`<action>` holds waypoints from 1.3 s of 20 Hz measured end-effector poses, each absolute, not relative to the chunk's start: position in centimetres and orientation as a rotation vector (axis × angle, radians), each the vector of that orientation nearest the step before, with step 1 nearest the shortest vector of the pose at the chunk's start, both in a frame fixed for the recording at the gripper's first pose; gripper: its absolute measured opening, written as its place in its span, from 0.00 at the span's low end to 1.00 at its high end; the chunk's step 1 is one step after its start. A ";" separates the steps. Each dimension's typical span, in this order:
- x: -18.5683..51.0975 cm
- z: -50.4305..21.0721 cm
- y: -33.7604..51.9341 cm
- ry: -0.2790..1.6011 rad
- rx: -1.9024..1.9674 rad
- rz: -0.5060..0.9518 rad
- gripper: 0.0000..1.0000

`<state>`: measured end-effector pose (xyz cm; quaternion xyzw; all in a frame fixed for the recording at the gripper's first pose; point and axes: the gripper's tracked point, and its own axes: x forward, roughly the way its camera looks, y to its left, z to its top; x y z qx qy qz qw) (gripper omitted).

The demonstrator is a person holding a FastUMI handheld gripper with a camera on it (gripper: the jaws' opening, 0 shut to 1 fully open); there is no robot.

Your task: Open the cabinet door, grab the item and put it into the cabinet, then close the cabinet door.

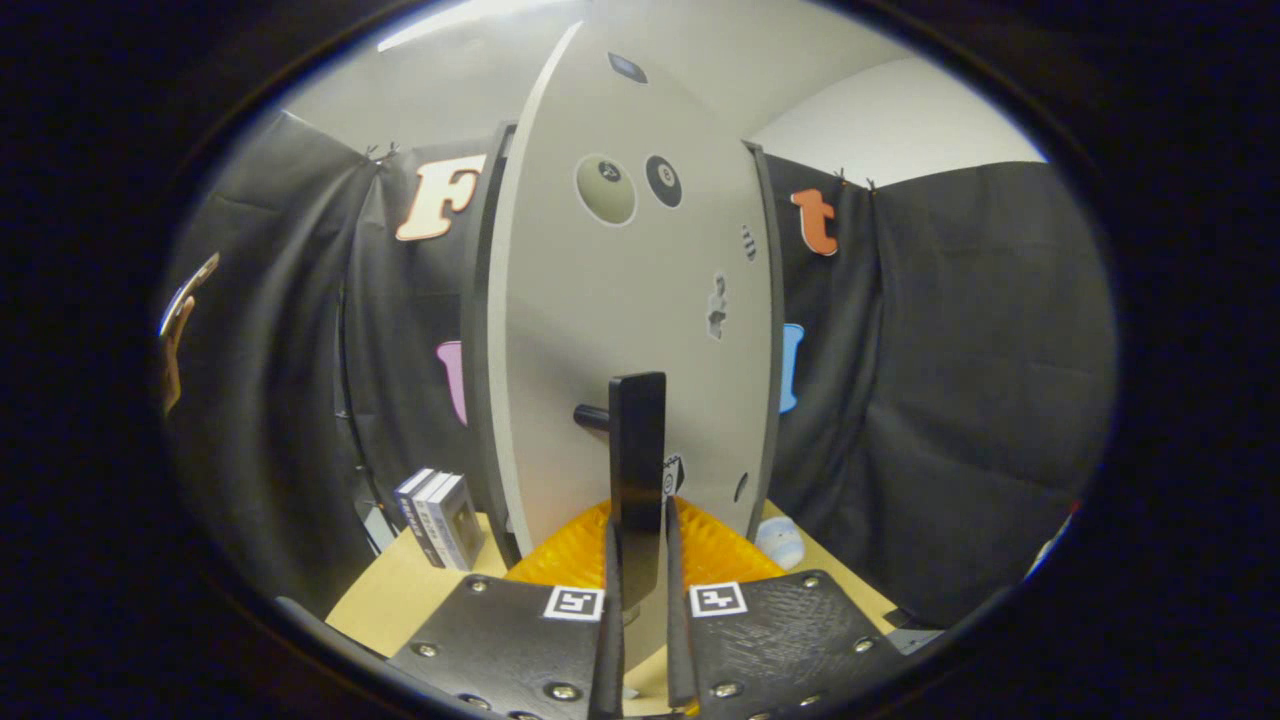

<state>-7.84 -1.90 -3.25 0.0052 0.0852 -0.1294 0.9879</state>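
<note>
The cabinet door (620, 330) is the biggest thing here — a pale grey panel standing upright straight ahead, swung partly out so that its near edge and the dark cabinet frame (478, 330) behind it both show. Several stickers dot the door's face, among them two round ball-shaped ones high up. From the lower middle of the door a black handle (637, 450) juts out on a short post: a flat upright bar.

Under the door lies the wooden tabletop (400, 590), and on it, right at the door's foot, an orange ribbed mat (570, 555).

The gripper (640, 570) sits directly below the handle, its two fingers (609, 600) drawn close with the lower end of the handle bar held between them; both seem to press on it, though the contact itself is hard to see exactly.

Left of the door, beside the cabinet frame, a small stack of boxes (440, 518) stands on the tabletop. Right of the door, at its lower corner, rests a small pale blue-and-white item (782, 542) — soft-looking, and too small to identify further.
</note>
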 end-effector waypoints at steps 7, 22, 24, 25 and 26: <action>-10.1 -3.2 -5.0 0.185 0.026 -0.402 0.17; -12.6 -2.4 -8.4 0.185 -0.001 -0.545 0.17; -14.0 -2.3 -9.2 0.165 -0.007 -0.589 0.17; -14.6 -2.3 -9.8 0.160 -0.005 -0.606 0.17; -15.4 -2.3 -10.2 0.161 0.001 -0.619 0.17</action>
